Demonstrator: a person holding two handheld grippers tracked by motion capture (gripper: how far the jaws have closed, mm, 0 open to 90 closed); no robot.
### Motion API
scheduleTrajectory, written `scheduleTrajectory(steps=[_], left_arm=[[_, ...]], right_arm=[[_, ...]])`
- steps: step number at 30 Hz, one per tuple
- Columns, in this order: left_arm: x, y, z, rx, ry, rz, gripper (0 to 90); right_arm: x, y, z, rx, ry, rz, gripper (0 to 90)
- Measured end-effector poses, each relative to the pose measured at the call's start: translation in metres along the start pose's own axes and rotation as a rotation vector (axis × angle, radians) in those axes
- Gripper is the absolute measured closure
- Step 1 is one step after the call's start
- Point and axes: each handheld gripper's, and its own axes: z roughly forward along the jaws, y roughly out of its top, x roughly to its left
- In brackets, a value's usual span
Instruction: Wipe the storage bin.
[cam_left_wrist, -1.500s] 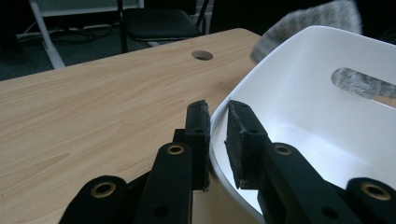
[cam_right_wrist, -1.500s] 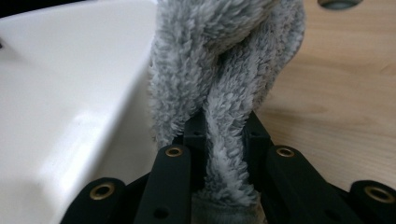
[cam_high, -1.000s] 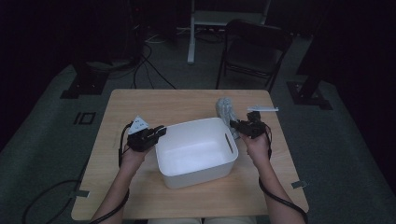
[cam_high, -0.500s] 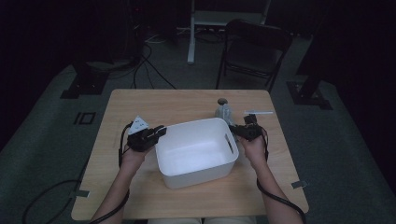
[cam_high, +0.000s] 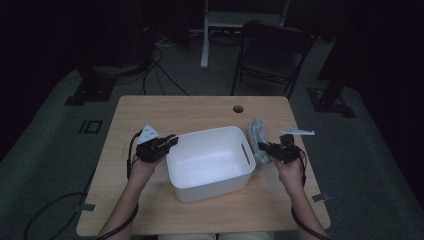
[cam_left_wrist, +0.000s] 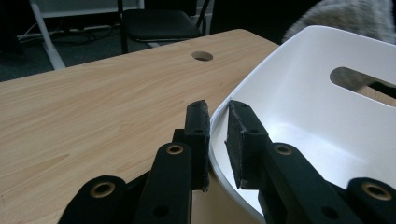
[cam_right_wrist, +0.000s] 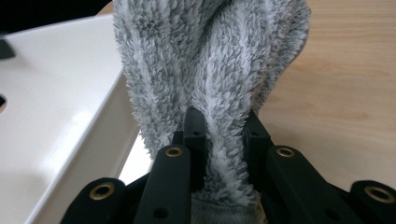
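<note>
A white plastic bin (cam_high: 210, 162) with a handle slot stands mid-table. My left gripper (cam_high: 172, 139) sits at its left rim. In the left gripper view the jaws (cam_left_wrist: 217, 109) straddle that rim (cam_left_wrist: 261, 84), one pad outside and one inside, shut on it. To the right of the bin, my right gripper (cam_high: 262, 146) is shut on a grey fluffy cloth (cam_high: 256, 134). The cloth (cam_right_wrist: 210, 56) rises bunched between the two pads, close beside the bin's outer wall (cam_right_wrist: 60, 116).
The wooden table (cam_high: 200, 110) has a round cable hole (cam_high: 238, 108) near its far edge. A small white flat item (cam_high: 297, 132) lies by the right edge. A dark chair (cam_high: 272, 50) stands behind the table, and cables run across the floor at left.
My right gripper has drawn back toward the person with the grey cloth in it, along the bin's right side. The left gripper and the bin have stayed put.
</note>
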Motion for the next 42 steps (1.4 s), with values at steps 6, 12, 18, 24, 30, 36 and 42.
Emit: scheduleTrajectory(steps=[6, 12, 18, 24, 30, 36, 42], left_arm=[[-0.001, 0.0, 0.0, -0.002, 0.009, 0.001, 78.9], [-0.003, 0.0, 0.0, -0.002, 0.022, 0.005, 78.8], [-0.006, 0.0, 0.0, 0.004, 0.044, 0.003, 78.9], [-0.007, 0.0, 0.001, 0.003, 0.055, 0.003, 78.7], [-0.006, 0.0, 0.001, 0.003, 0.052, 0.001, 78.6], [-0.005, 0.0, 0.001, 0.004, 0.036, 0.005, 78.6], [-0.004, 0.001, 0.001, 0.011, 0.024, 0.009, 78.6]], right_arm=[[0.01, -0.021, -0.027, -0.018, 0.032, 0.003, 76.9], [0.029, -0.03, -0.029, -0.005, 0.046, -0.048, 76.7], [0.037, -0.031, -0.01, 0.031, 0.049, -0.067, 77.0], [0.029, -0.037, 0.015, 0.105, 0.032, -0.057, 77.5], [0.02, -0.042, 0.032, 0.132, 0.03, -0.024, 77.5], [0.011, -0.05, 0.051, 0.198, 0.024, 0.003, 77.4], [0.012, -0.034, 0.036, 0.124, 0.066, 0.021, 77.3]])
